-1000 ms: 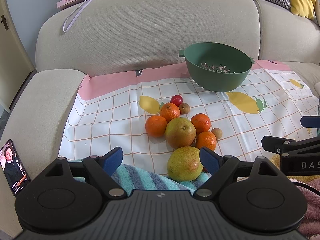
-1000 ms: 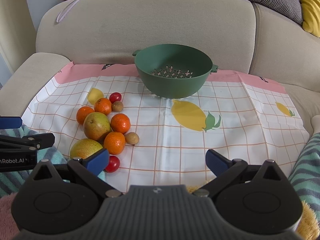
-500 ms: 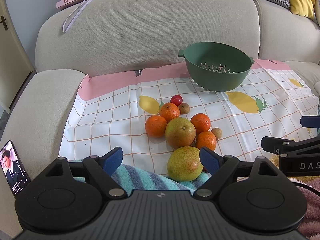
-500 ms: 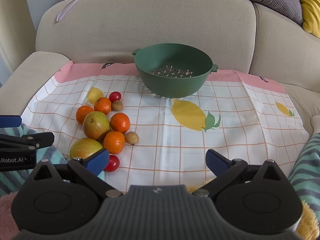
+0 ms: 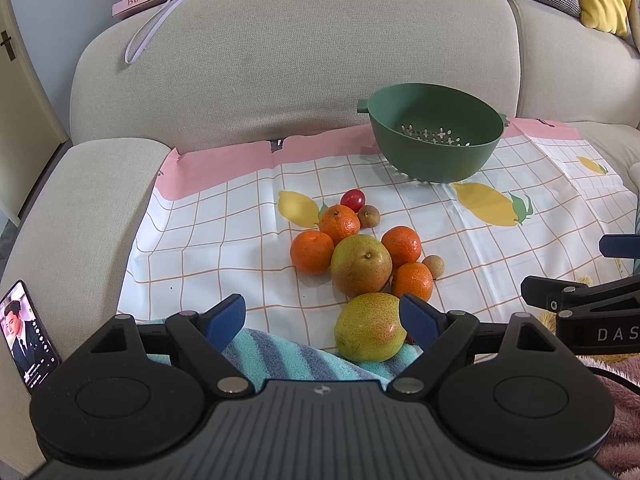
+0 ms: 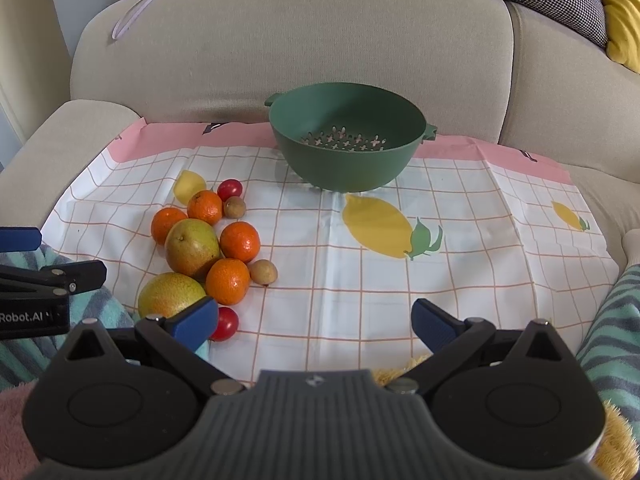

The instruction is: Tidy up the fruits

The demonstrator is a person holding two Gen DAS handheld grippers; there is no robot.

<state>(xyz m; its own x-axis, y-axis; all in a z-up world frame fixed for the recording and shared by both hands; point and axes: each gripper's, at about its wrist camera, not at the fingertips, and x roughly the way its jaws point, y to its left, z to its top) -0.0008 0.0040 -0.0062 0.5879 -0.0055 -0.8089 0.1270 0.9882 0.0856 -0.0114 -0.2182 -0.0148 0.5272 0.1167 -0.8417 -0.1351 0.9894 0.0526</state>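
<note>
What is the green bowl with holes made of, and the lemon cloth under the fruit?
The green bowl looks like matte plastic: one even colour, moulded handles, neat punched holes. The lemon cloth seems a thin wipe-clean plastic sheet: slight sheen and sharp fold creases.

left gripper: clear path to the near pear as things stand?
Probably yes. The left gripper is open, and the near pear sits just ahead by its right finger, with nothing between; a mandarin crowds the pear's far side.

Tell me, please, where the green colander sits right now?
The green colander stands empty at the back of the checked cloth against the sofa backrest, behind and right of the fruit pile, in both views.
</note>
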